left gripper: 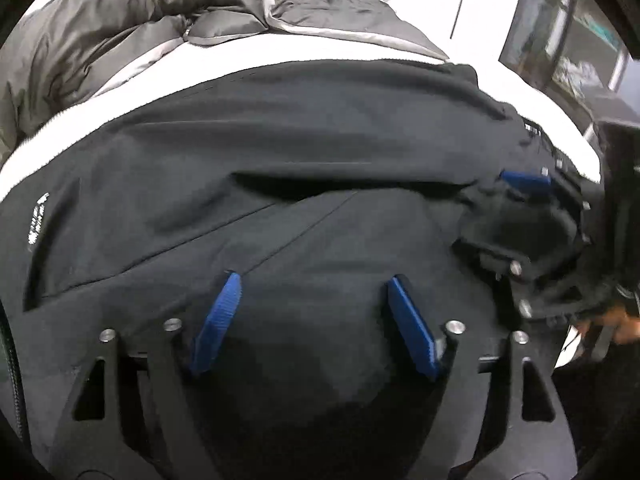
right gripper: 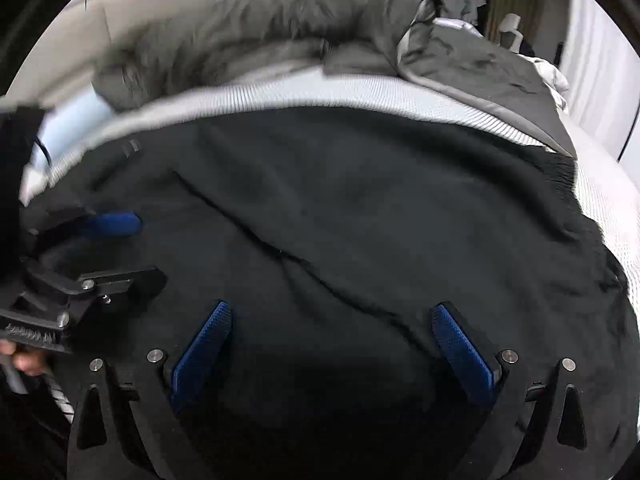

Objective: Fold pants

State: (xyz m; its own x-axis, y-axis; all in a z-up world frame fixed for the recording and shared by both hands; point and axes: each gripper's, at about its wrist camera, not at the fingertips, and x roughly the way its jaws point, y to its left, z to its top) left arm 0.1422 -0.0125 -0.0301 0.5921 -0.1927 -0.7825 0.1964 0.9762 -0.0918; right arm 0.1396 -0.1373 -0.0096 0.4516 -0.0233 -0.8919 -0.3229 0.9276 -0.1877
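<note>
Black pants [left gripper: 280,128] lie spread flat across a white bed [left gripper: 320,48], with a seam running diagonally and a small white logo [left gripper: 38,216] at the left. My left gripper [left gripper: 314,280] is open just above the cloth, blue pads wide apart and nothing pinched. In the right wrist view the same pants [right gripper: 380,200] fill the middle. My right gripper [right gripper: 331,308] hangs open over them, holding nothing. Each gripper shows in the other's view: a blue pad [left gripper: 524,180] of the right one at the right, a blue pad [right gripper: 112,224] of the left one at the left.
A grey duvet [right gripper: 260,32] is bunched along the far side of the bed, with more grey bedding [left gripper: 340,4] behind the pants. A dark window or cabinet [left gripper: 568,40] stands at the far right. A person's hand [right gripper: 28,360] grips the left tool's handle.
</note>
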